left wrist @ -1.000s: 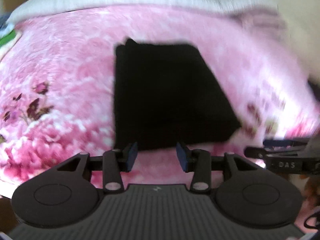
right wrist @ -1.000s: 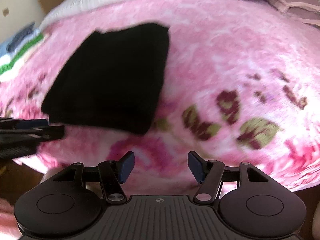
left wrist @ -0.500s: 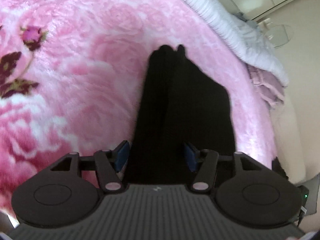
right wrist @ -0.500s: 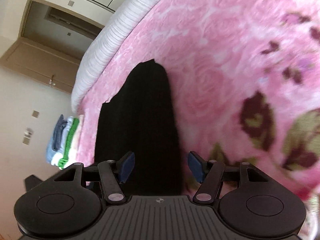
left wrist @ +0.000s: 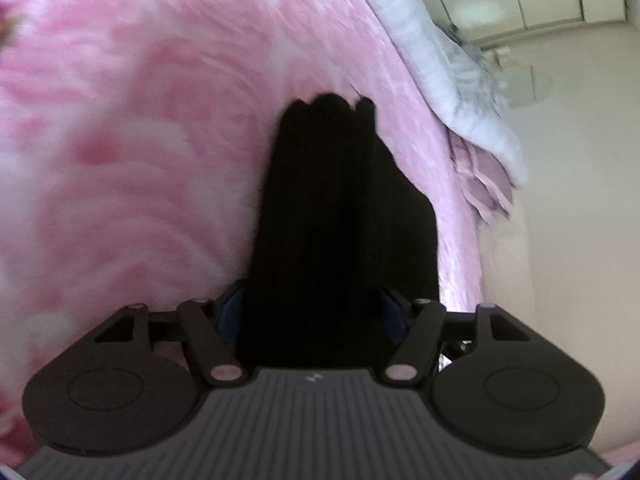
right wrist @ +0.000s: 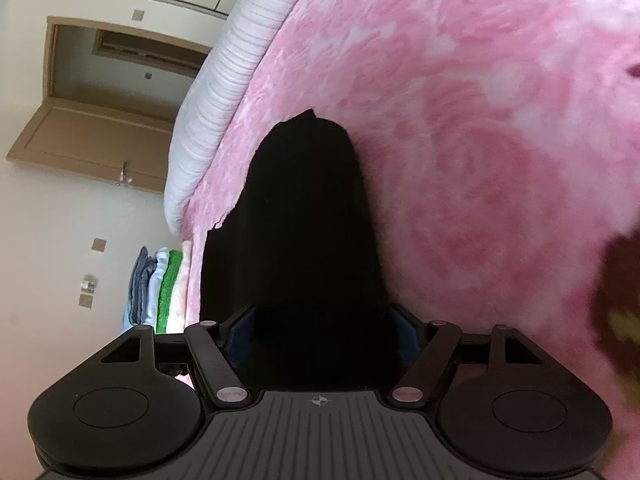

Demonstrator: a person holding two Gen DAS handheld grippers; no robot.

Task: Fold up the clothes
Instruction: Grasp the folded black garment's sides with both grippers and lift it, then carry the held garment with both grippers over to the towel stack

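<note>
A folded black knit garment (left wrist: pixel 340 216) lies on a pink rose-patterned plush blanket (left wrist: pixel 132 168), close to the blanket's edge, where a white ribbed quilt (right wrist: pixel 224 96) borders it; open pink surface spreads wide on the garment's other side. The left gripper (left wrist: pixel 310 310) straddles the garment's near end, jaws opening, blue pads (left wrist: pixel 230 312) flanking the fabric; whether they touch it cannot be told. The right gripper (right wrist: pixel 322 334) likewise straddles its end of the garment (right wrist: pixel 304 232), jaws opening wide. A stack of folded towels (right wrist: pixel 160 288) sits beyond the blanket edge. No legible writing appears, only a small emblem on each gripper body.
</note>
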